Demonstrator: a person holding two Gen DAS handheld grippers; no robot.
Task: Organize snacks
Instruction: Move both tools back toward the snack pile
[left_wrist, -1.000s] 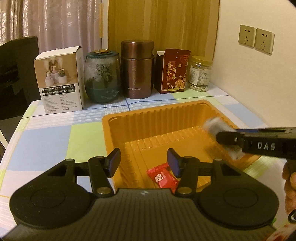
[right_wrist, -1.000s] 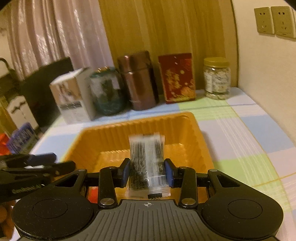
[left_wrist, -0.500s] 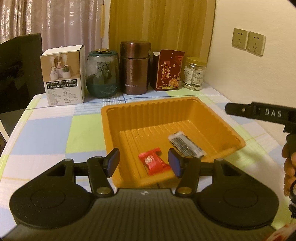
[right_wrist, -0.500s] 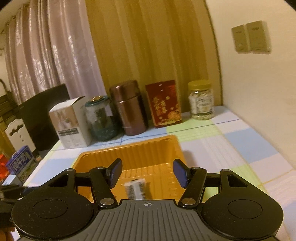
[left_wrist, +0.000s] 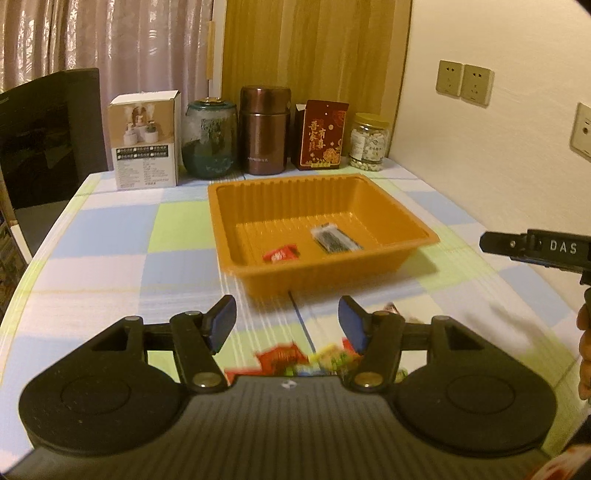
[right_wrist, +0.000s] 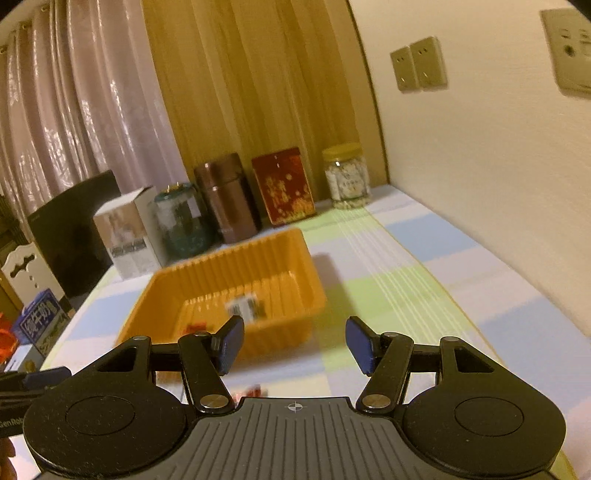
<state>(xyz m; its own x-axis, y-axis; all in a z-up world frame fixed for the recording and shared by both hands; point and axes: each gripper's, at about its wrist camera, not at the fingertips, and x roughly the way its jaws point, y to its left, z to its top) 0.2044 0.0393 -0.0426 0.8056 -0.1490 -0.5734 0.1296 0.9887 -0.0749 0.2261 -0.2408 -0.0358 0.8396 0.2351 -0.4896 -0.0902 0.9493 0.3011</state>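
On right gripper (left_wrist: 535, 246), white lettering reads "DAS".

We're in a home here, a lived-in room. Pale pink curtains (left_wrist: 110, 40) hang at the far left, a wooden panel (left_wrist: 314, 48) beside them. The surface (left_wrist: 110, 236) wears a pastel checked cloth. Along its far edge stands a household row: a white product box (left_wrist: 144, 140), a glass jar (left_wrist: 210, 142), a brown canister (left_wrist: 264, 129), a red gift box (left_wrist: 320, 134) and a yellow-lidded jar (left_wrist: 369, 142). Wall sockets (left_wrist: 463, 83) sit on the cream wall to the right.
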